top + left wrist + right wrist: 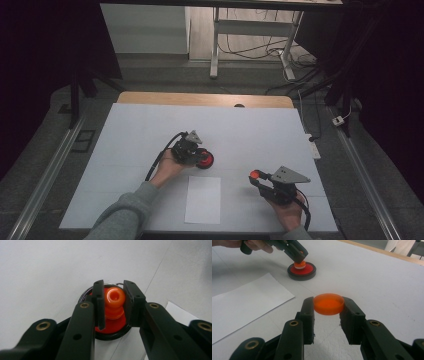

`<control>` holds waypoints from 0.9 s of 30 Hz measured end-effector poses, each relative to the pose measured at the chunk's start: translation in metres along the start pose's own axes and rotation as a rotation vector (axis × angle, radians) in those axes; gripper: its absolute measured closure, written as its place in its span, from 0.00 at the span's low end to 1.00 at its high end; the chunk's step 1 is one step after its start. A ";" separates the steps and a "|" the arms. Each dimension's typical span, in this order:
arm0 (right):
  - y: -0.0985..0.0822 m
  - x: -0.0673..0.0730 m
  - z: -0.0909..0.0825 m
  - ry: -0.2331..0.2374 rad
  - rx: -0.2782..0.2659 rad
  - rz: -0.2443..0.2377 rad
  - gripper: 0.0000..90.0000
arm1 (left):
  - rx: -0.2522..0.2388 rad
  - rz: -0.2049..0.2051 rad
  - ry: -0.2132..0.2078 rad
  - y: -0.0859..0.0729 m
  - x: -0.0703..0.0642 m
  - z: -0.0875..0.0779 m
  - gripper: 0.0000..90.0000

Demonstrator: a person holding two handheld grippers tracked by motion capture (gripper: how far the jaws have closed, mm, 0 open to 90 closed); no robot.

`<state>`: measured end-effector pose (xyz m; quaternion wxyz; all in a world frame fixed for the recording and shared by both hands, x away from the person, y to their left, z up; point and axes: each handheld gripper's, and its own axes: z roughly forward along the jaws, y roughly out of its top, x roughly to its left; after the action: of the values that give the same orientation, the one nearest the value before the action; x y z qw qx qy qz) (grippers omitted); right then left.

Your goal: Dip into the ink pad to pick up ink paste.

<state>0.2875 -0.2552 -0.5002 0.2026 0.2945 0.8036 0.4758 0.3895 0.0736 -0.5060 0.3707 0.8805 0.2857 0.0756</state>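
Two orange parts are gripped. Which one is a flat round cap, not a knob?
The orange cap in the right gripper is the flat disc. The orange knob in the left gripper is rounded and stands on a red-and-black base.

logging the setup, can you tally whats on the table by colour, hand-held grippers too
orange: 2, knobbed stamp, round cap
red and black: 1, ink pad
white: 1, paper sheet
black: 2, left hand-held gripper, right hand-held gripper
total: 6

Both hand-held grippers, left (199, 151) and right (256, 178), are clamped tight.
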 end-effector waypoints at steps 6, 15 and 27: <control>0.000 0.000 0.000 -0.002 -0.001 0.001 0.72 | 0.015 0.003 0.003 -0.002 0.001 0.004 0.81; 0.000 0.001 0.000 -0.002 0.000 -0.002 0.72 | 0.009 0.006 0.020 -0.004 -0.002 0.005 0.81; 0.000 0.002 0.001 0.002 -0.005 0.001 0.72 | -0.007 0.007 0.035 -0.006 -0.004 0.006 0.81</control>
<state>0.2865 -0.2534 -0.5003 0.2023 0.2937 0.8026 0.4782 0.3850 0.0713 -0.5142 0.3686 0.8786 0.2889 0.0933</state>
